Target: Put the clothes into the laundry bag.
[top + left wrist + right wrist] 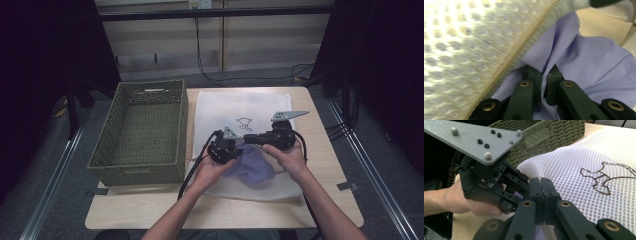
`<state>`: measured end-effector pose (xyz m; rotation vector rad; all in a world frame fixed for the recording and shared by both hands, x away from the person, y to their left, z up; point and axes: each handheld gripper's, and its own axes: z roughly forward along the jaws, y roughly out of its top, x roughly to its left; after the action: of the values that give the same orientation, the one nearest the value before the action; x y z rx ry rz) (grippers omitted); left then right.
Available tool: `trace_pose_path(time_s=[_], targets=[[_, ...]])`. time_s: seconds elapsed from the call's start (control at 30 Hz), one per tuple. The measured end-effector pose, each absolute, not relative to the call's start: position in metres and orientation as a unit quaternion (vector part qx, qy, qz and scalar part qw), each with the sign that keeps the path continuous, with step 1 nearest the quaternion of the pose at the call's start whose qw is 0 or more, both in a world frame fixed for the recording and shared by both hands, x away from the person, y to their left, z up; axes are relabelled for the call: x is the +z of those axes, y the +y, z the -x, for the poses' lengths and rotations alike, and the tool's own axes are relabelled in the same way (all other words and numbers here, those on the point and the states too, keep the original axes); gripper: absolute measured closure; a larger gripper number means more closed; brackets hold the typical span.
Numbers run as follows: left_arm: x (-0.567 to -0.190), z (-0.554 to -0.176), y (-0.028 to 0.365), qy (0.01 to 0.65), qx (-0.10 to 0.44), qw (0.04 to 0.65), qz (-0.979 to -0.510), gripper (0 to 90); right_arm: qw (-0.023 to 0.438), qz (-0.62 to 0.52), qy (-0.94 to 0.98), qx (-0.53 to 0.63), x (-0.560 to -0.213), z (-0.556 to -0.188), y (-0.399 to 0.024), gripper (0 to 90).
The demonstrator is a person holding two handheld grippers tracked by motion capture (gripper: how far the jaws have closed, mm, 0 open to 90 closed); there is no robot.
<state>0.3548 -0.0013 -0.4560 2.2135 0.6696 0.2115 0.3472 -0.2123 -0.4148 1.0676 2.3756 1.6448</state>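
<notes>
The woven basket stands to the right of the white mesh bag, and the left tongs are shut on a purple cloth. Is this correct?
Not fully. In the high view the woven basket stands to the left of the white mesh bag, not the right. The rest holds: the left gripper view shows the left tongs shut on the purple cloth.

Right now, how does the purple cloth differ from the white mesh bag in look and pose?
The purple cloth is smooth, plain and crumpled into folds; the white mesh bag is honeycomb netting with a dark embroidered figure and lies mostly flat on the table. The cloth is small and pinched by the left gripper; the bag is far larger and has a zipper edge. Both are soft fabric.
</notes>
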Motion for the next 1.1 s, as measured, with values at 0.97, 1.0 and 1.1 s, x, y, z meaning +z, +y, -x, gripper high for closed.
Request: trace_pose_path(time_s=[0.97, 1.0, 1.1], targets=[[-0.476, -0.315, -0.002, 0.142, 0.018, 0.391, -0.909, 35.6, 0.023, -0.349, 0.770, 0.534, -0.416, -0.348, -0.214, 89.3], [-0.478, -0.315, -0.003, 0.139, 0.009, 0.396, -0.908, 33.9, 0.022, -0.349, 0.770, 0.534, -0.416, -0.348, -0.214, 89.3], [-0.484, -0.316, -0.003, 0.135, 0.018, 0.379, -0.915, 31.1, 0.022, -0.349, 0.769, 0.534, -0.416, -0.349, -0.214, 89.3]])
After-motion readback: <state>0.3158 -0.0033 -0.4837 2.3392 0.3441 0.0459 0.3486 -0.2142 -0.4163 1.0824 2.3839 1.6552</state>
